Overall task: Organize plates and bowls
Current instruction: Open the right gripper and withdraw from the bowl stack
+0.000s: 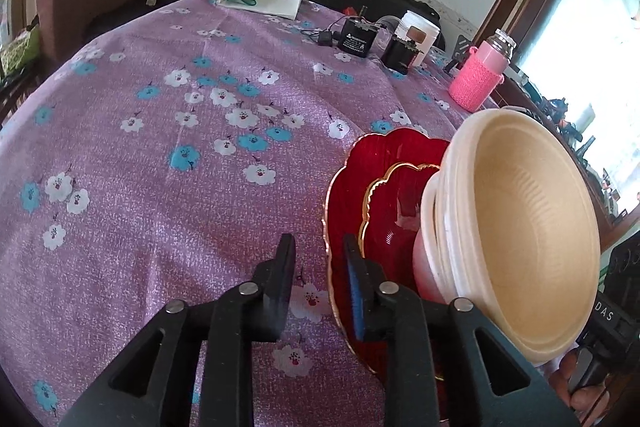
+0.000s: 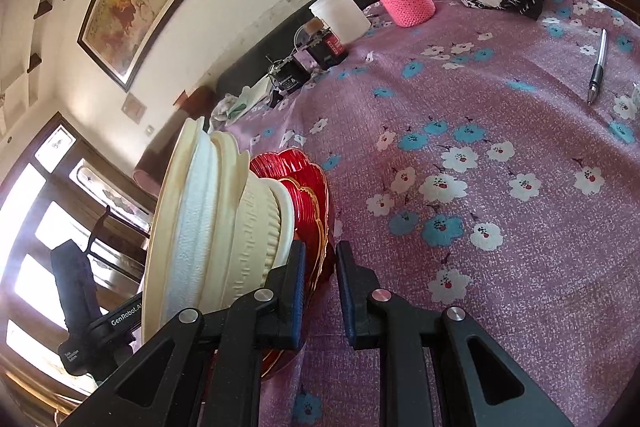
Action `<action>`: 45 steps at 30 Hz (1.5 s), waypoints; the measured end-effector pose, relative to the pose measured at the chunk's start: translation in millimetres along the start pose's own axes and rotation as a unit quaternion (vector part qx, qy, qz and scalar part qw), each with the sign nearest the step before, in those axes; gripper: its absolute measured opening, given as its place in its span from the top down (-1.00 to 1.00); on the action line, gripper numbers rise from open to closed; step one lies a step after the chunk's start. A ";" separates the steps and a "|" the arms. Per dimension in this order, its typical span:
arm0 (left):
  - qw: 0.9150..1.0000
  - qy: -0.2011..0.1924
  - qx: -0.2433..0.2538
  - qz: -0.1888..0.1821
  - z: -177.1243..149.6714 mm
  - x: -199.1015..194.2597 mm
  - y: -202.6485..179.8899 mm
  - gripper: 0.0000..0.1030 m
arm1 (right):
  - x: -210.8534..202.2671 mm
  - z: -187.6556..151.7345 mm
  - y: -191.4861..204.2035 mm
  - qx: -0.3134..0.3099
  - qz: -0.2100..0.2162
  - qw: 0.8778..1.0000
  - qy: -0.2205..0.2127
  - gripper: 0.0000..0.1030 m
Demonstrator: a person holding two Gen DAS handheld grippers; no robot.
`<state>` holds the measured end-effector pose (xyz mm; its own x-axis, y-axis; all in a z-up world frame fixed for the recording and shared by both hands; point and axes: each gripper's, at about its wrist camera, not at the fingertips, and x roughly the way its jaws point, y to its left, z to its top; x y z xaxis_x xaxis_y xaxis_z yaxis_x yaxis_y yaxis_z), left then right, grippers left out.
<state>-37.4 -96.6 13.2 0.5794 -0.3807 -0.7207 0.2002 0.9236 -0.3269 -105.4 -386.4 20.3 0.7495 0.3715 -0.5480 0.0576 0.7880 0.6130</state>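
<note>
Stacked cream bowls (image 1: 516, 227) on red plates (image 1: 360, 187); left gripper (image 1: 318, 287) and right gripper (image 2: 320, 291) part-open, empty, straddling plate rims. Close evenly; lift level.

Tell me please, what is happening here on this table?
A person is stacking dishes with two handheld tools. Cream bowls sit nested on two red plates on the flowered cloth. The left tool and the right tool both stand open at the rim of the plates, gripping nothing.
</note>
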 end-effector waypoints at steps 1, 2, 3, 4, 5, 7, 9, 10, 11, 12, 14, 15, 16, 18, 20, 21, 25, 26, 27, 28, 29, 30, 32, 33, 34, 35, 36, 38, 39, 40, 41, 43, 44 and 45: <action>1.000 -0.001 -0.005 -0.004 -0.1 -0.7 1.8 0.51 | -0.4 -0.1 -0.1 0.001 0.000 1.000 -0.001 0.65; 1.000 -0.004 -0.009 -0.007 -0.1 -1.6 3.3 0.47 | -0.9 -0.3 -0.2 0.001 0.000 1.000 -0.001 0.65; 1.000 -0.006 -0.012 -0.008 -0.3 -2.4 4.5 0.42 | -1.8 -0.6 -0.4 0.002 -0.002 1.000 -0.003 0.65; 1.000 -0.008 -0.014 -0.008 -0.4 -3.5 5.7 0.39 | -3.0 -0.8 -0.9 0.004 -0.003 1.000 -0.005 0.65; 1.000 -0.010 -0.017 -0.009 -0.4 -4.7 6.7 0.35 | -4.6 -1.1 -2.1 0.004 -0.004 1.000 -0.006 0.63; 1.000 -0.014 -0.020 -0.008 -0.1 -6.2 8.6 0.27 | -7.3 -1.7 -3.4 0.006 -0.007 1.000 -0.009 0.57; 1.000 -0.016 -0.021 -0.007 -0.2 -7.2 9.3 0.15 | -10.5 -2.7 -4.4 0.006 -0.011 1.000 -0.012 0.52; 1.000 -0.016 -0.022 -0.007 -0.2 -7.6 9.5 0.14 | -12.4 -3.2 -4.2 0.005 -0.012 1.000 -0.014 0.52; 1.000 -0.017 -0.022 -0.006 -0.1 -8.0 9.6 0.11 | -14.2 -3.5 -3.9 0.004 -0.013 1.000 -0.016 0.52; 1.000 -0.017 -0.023 -0.004 -0.1 -8.4 9.8 0.09 | -16.2 -3.9 -4.0 0.004 -0.015 1.000 -0.018 0.50; 1.000 -0.016 -0.025 -0.003 0.1 -8.2 10.5 0.06 | -21.6 -4.7 -4.5 0.004 -0.020 0.999 -0.025 0.46; 1.000 -0.016 -0.026 -0.003 0.2 -8.1 10.8 0.04 | -23.8 -5.1 -4.8 0.003 -0.024 0.999 -0.028 0.41; 1.000 -0.016 -0.026 -0.002 0.3 -8.1 10.9 0.04 | -25.6 -5.5 -5.4 0.004 -0.026 0.999 -0.031 0.39; 1.000 -0.016 -0.026 -0.001 0.2 -8.7 11.2 0.02 | -30.5 -6.5 -6.1 0.005 -0.027 0.999 -0.039 0.38; 1.000 -0.017 -0.026 0.000 0.1 -9.2 11.2 0.00 | -35.1 -7.5 -6.0 0.003 -0.027 0.998 -0.049 0.36; 1.000 -0.018 -0.026 0.001 -0.1 -9.6 10.9 -0.01 | -36.7 -8.1 -5.7 0.001 -0.025 0.998 -0.053 0.34; 0.999 -0.037 -0.017 -0.001 -1.6 -17.5 7.5 -0.35 | -38.5 -8.6 -2.9 -0.009 -0.026 0.998 -0.064 0.30; 0.999 -0.042 -0.015 0.001 -2.2 -19.8 6.7 -0.38 | -38.3 -8.5 -2.0 -0.011 -0.027 0.998 -0.064 0.30; 0.999 -0.046 -0.012 0.001 -2.6 -21.6 5.8 -0.42 | -38.3 -8.8 -1.2 -0.013 -0.028 0.997 -0.065 0.30; 0.999 -0.048 -0.010 0.002 -3.0 -22.7 5.4 -0.42 | -38.1 -8.7 -1.1 -0.013 -0.027 0.997 -0.065 0.30; 0.999 -0.051 -0.010 0.002 -3.3 -24.0 5.7 -0.42 | -37.8 -8.4 -1.2 -0.013 -0.025 0.997 -0.065 0.30; 0.998 -0.055 -0.010 0.002 -3.9 -26.2 6.2 -0.42 | -37.5 -7.8 -1.5 -0.013 -0.026 0.997 -0.066 0.30; 0.998 -0.060 -0.010 0.001 -5.6 -30.4 6.5 -0.42 | -37.5 -7.6 -2.5 -0.011 -0.026 0.997 -0.068 0.30; 0.998 -0.062 -0.010 0.000 -6.2 -32.0 6.0 -0.43 | -37.5 -7.6 -2.7 -0.011 -0.025 0.997 -0.068 0.29; 0.998 -0.065 -0.009 0.000 -7.4 -34.2 5.7 -0.43 | -38.0 -7.9 -2.8 -0.011 -0.027 0.997 -0.069 0.28; 0.998 -0.067 -0.006 0.000 -8.9 -36.4 5.0 -0.45 | -38.6 -8.0 -2.9 -0.011 -0.028 0.997 -0.071 0.27; 0.998 -0.069 -0.003 0.001 -10.8 -38.7 4.5 -0.47 | -39.7 -8.5 -2.9 -0.011 -0.028 0.997 -0.073 0.25; 0.997 -0.077 0.002 0.002 -14.7 -44.1 3.4 -0.49 | -41.8 -9.2 -2.6 -0.012 -0.028 0.996 -0.079 0.18; 0.997 -0.080 0.005 0.002 -16.5 -46.5 3.0 -0.52 | -42.7 -9.5 -2.1 -0.012 -0.029 0.996 -0.081 0.15; 0.996 -0.084 0.009 0.003 -18.7 -49.6 2.2 -0.54 | -44.2 -10.4 -1.6 -0.013 -0.031 0.996 -0.084 0.13; 0.996 -0.087 0.012 0.004 -20.3 -51.7 1.7 -0.56 | -45.2 -10.4 -1.2 -0.014 -0.032 0.996 -0.087 0.07; 0.995 -0.095 0.019 0.005 -23.5 -56.4 -0.1 -0.61 | -48.2 -12.3 1.6 -0.019 -0.038 0.995 -0.092 0.00; 0.995 -0.097 0.022 0.006 -24.8 -58.2 -0.8 -0.64 | -48.9 -13.3 3.0 -0.022 -0.040 0.995 -0.093 -0.01; 0.995 -0.101 0.026 0.006 -26.6 -60.5 -1.9 -0.66 | -49.7 -15.1 5.2 -0.027 -0.044 0.994 -0.093 -0.02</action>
<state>-93.9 -76.5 41.2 0.7275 -0.3584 -0.5850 0.2305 0.9308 -0.2836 -152.3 -393.4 42.1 0.8528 0.2064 -0.4797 0.0961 0.8409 0.5326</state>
